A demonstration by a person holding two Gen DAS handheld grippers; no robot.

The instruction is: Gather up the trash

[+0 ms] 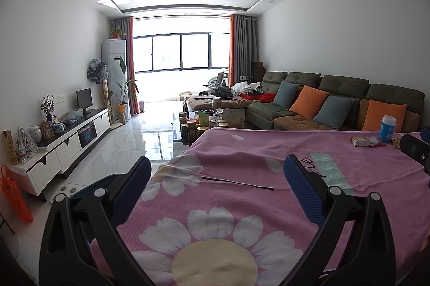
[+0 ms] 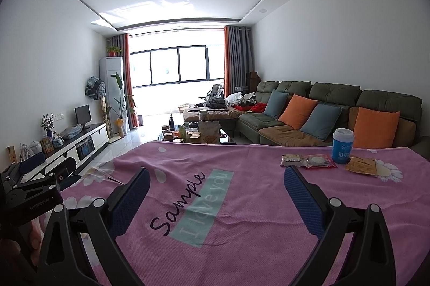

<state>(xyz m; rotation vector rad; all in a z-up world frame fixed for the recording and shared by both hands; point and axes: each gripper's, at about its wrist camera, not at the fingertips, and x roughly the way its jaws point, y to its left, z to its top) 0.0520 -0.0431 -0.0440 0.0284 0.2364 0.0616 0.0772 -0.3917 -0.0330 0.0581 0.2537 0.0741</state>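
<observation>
Snack wrappers lie on the pink flowered cloth [image 2: 242, 205] at the table's far right: a beige packet [image 2: 293, 160], a red-edged clear packet [image 2: 319, 161] and an orange-brown packet [image 2: 360, 165]. A blue cup [image 2: 342, 146] stands among them. The wrappers [image 1: 364, 141] and the cup [image 1: 387, 129] also show in the left wrist view. A thin black stick [image 1: 236, 183] lies on the cloth just ahead of my left gripper [image 1: 216, 176], which is open and empty. My right gripper [image 2: 216, 185] is open and empty, left of the wrappers and nearer than them.
A dark blue bin [image 1: 88, 186] and an orange bag [image 1: 14, 200] sit on the floor left of the table. A crowded coffee table [image 2: 199, 135], a green sofa [image 2: 336, 111] and a white TV cabinet [image 1: 67, 143] lie beyond.
</observation>
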